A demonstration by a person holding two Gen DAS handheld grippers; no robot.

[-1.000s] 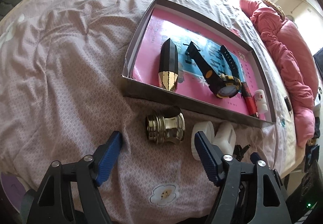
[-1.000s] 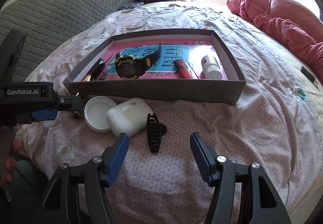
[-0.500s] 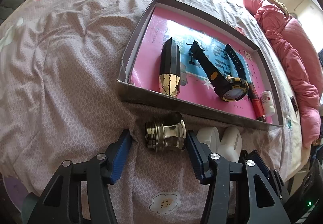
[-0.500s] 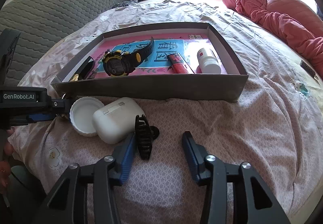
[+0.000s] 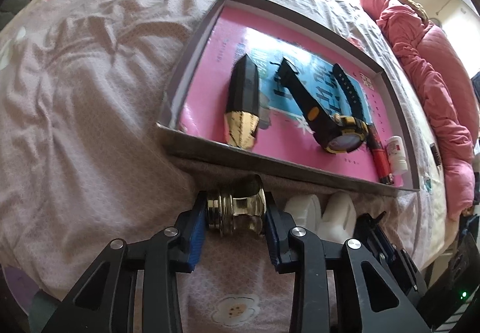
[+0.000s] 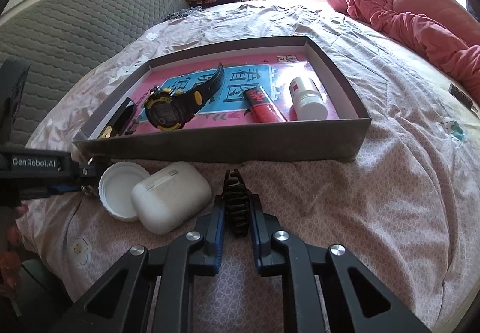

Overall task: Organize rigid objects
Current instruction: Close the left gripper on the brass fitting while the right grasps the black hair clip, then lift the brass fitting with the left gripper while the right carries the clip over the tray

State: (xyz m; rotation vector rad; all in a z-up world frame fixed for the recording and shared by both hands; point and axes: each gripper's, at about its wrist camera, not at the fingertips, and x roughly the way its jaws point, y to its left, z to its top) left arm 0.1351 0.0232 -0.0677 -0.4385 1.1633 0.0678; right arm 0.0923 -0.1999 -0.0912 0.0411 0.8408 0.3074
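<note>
Brass-coloured and shiny, a small metal cap (image 5: 237, 211) lies on its side on the pink bedspread (image 5: 90, 122), just in front of the near wall of a shallow grey box (image 5: 270, 163). The left tongs (image 5: 235, 222) have just been closing, and their blue pads now press on both ends of the cap, so it is gripped while it rests on the bed.

The right tongs (image 6: 237, 214) have likewise just been closing, and are clamped on a black hair claw (image 6: 235, 202) that lies on the bedspread, its toothed end sticking out toward the box wall. Beside it, on the left in the right wrist view, sits a white earbud case (image 6: 171, 196), touching a white round lid (image 6: 120, 189) that lies open side up. The left tongs' black arm reaches in past that lid from the picture's left edge.

Inside the box, on a pink and blue printed sheet, lie a black and gold faceted case (image 5: 243, 110), a black and yellow wristwatch (image 6: 171, 110), a red tube (image 6: 262, 106) and a small white bottle (image 6: 307, 98) with a red label. The tube and bottle lie side by side near the box's right end.

A pink quilt (image 6: 414, 11) is bunched at the far side of the bed.
</note>
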